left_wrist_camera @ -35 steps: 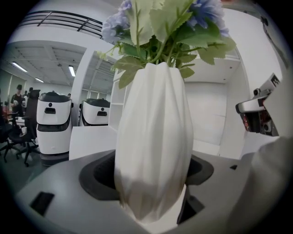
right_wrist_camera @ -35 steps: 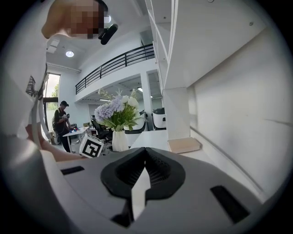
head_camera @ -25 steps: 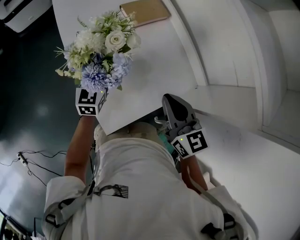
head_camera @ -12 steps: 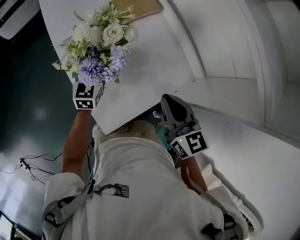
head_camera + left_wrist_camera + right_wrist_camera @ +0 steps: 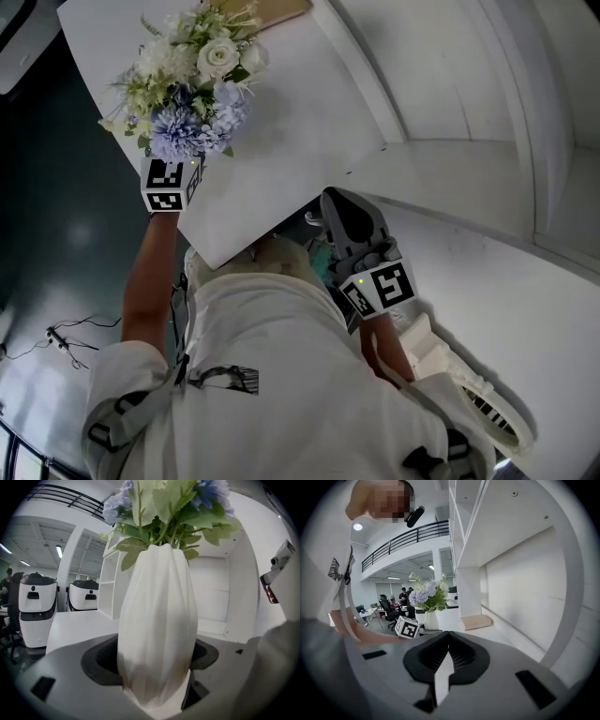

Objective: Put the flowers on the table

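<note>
- The flowers (image 5: 192, 84), a bunch of white roses, pale blue blooms and green leaves, stand upright in a white vase (image 5: 157, 620), directly above the left gripper (image 5: 178, 173).
- The left gripper's jaws are spread wide and press on either side of the vase's ribbed lower body, so the vase is gripped low down with the blooms rising over the jaws.
- The vase is at the left edge of the white table (image 5: 281, 122); whether its base touches the tabletop cannot be made out.
- Ahead of the left gripper and slightly to its right, beyond the flowers, a flat tan block (image 5: 476, 621) lies on the table.
- The right gripper (image 5: 345, 208) is well apart from the vase, to the right of the left gripper and closer to the person's body, at the near edge of the table; its jaws are pressed together with nothing between them.
- Beyond the left gripper's jaws a white shelving unit (image 5: 110, 588) stands past the table.
</note>
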{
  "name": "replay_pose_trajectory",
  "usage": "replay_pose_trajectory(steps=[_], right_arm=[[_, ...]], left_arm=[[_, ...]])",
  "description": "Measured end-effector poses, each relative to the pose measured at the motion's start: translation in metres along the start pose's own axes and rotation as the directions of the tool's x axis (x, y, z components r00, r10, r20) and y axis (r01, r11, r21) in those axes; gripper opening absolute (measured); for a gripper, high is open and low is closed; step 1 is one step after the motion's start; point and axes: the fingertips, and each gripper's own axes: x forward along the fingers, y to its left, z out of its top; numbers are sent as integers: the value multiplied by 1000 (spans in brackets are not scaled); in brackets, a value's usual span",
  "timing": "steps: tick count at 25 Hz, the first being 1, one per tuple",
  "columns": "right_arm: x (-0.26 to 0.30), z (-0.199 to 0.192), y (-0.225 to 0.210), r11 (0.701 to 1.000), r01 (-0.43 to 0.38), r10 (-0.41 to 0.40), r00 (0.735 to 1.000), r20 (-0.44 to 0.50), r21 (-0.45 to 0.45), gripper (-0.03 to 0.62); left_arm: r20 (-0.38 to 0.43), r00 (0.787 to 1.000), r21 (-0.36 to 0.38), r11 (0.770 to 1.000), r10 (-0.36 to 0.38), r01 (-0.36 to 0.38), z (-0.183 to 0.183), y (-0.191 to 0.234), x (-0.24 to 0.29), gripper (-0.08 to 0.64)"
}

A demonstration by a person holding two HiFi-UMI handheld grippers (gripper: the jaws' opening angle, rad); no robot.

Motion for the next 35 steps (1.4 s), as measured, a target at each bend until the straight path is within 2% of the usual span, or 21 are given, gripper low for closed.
replay_pose_trajectory(steps=[9, 35], right_arm=[[-4, -3, 8, 1000, 27, -27, 1000, -6, 10, 11], [10, 3, 12, 998, 43, -43, 999, -13, 37, 11]], left_arm=[[-1, 1000, 5, 1000, -22, 22, -7, 0, 1, 388], [39, 998, 33, 998, -50, 48, 2, 3, 16, 388]])
